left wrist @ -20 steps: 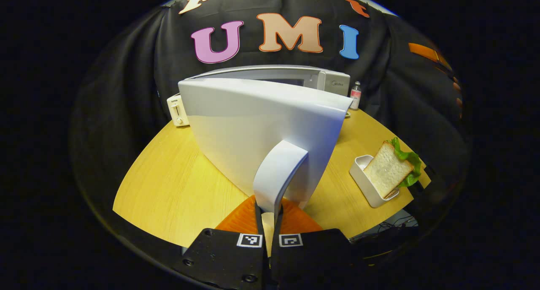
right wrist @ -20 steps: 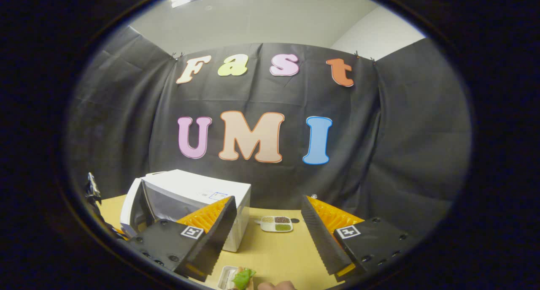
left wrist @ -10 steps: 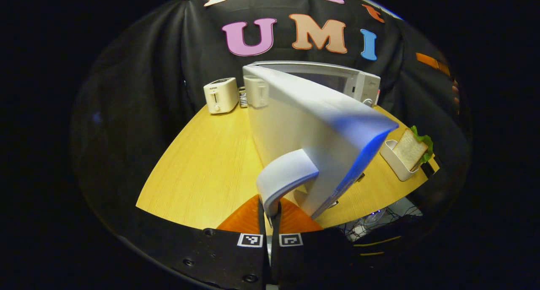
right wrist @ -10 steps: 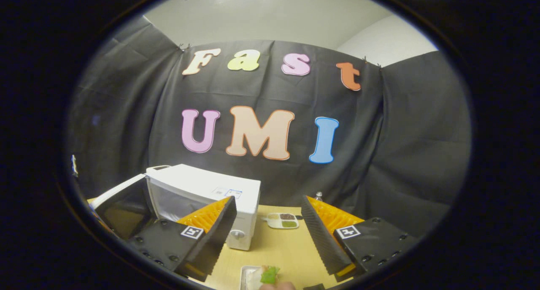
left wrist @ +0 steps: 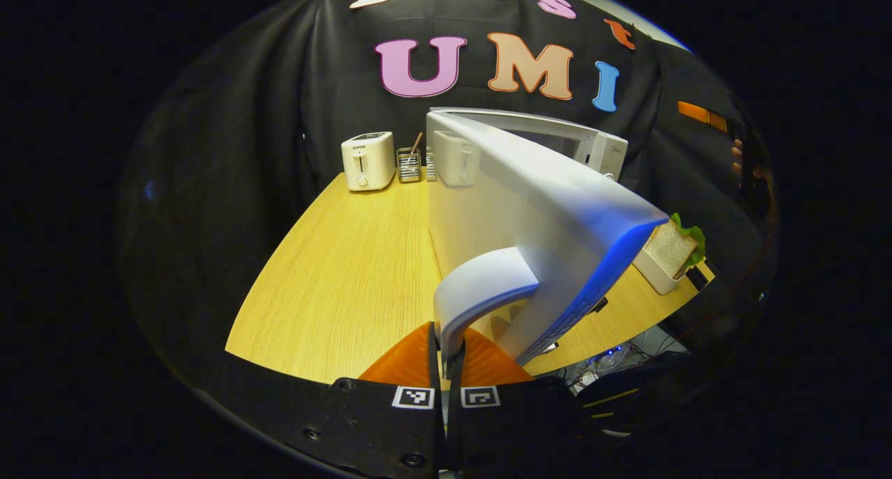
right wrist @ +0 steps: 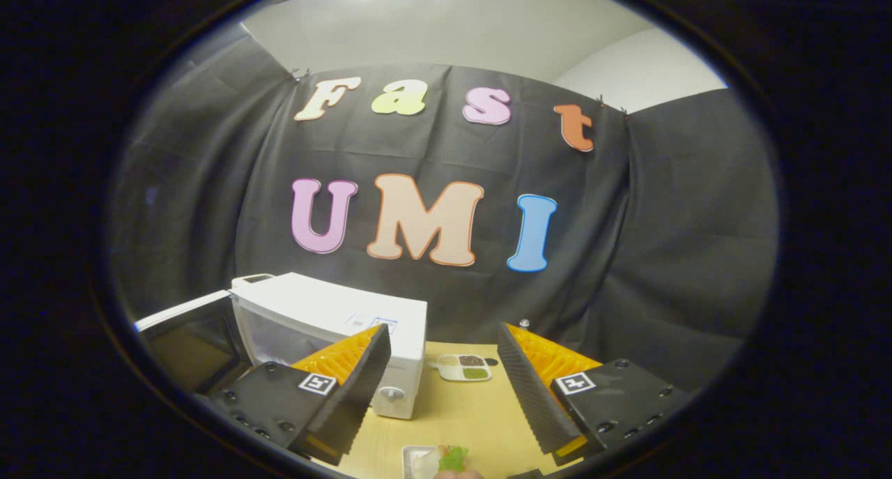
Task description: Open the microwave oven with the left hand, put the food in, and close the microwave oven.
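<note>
The white microwave (left wrist: 592, 144) stands at the back of the yellow table (left wrist: 348, 256). Its door (left wrist: 529, 207) is swung wide open toward me. My left gripper (left wrist: 447, 350) is shut on the lower end of the curved door handle (left wrist: 481, 287). A sandwich with lettuce (left wrist: 674, 245) stands in a white holder (left wrist: 651, 273) to the right of the door. In the right gripper view, my right gripper (right wrist: 442, 388) hangs open above the table with nothing between its fingers. The sandwich (right wrist: 451, 459) lies just below it, the microwave (right wrist: 334, 318) and its open door (right wrist: 185, 332) to its left.
A white toaster (left wrist: 368, 160) and a small wire rack (left wrist: 409, 164) stand at the table's back left. A small divided dish (right wrist: 463, 369) and a bottle cap (right wrist: 524, 322) sit behind the right gripper. Cables (left wrist: 606, 357) hang below the table's near right edge.
The door has swung farther open, pulled by my left gripper on its handle, and now shows the toaster and rack behind. The right gripper stays open and has barely moved.
</note>
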The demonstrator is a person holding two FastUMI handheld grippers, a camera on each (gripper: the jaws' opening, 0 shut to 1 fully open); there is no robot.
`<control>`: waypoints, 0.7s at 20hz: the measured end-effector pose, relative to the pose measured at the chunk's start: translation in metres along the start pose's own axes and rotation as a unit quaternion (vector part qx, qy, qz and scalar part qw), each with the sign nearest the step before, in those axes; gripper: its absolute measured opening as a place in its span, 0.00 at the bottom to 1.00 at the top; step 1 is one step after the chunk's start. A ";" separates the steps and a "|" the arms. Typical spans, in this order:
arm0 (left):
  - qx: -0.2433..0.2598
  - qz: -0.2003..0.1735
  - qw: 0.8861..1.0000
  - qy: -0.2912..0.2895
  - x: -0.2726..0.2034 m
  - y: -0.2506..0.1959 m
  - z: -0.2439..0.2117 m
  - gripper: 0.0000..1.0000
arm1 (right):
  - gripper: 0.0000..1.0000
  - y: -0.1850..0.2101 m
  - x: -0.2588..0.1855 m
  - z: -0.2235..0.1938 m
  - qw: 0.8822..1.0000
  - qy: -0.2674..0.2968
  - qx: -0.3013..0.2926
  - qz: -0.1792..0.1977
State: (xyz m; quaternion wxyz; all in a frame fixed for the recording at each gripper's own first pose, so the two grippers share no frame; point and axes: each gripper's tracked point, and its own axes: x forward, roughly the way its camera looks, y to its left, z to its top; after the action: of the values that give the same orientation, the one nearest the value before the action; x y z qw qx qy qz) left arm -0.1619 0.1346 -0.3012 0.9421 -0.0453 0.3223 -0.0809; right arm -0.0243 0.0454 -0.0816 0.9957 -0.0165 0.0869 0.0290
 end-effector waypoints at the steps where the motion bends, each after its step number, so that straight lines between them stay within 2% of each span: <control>1: 0.004 -0.002 1.000 0.001 0.000 0.001 0.000 0.00 | 0.97 -0.003 -0.001 -0.002 1.000 0.002 0.003 -0.003; 7: 0.006 -0.009 1.000 0.008 0.001 0.002 -0.001 0.00 | 0.97 -0.032 -0.006 -0.044 0.996 0.064 0.066 -0.020; 9: 0.007 -0.034 0.999 0.018 0.001 -0.009 -0.003 0.03 | 0.97 -0.033 -0.005 -0.067 0.993 0.094 0.073 -0.013; 11: 0.010 -0.035 0.999 0.008 -0.001 -0.005 0.000 0.14 | 0.98 -0.039 -0.011 -0.094 0.989 0.122 0.079 -0.017; 14: 0.003 -0.033 0.999 -0.018 -0.008 -0.003 0.009 0.78 | 0.97 -0.044 -0.016 -0.134 0.981 0.160 0.109 -0.030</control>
State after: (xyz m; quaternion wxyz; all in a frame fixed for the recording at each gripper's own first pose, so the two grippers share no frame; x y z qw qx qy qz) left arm -0.1626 0.1337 -0.2891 0.9445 -0.0546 0.3038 -0.1125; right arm -0.0608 -0.0049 -0.2090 0.9652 0.0849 0.2471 -0.0140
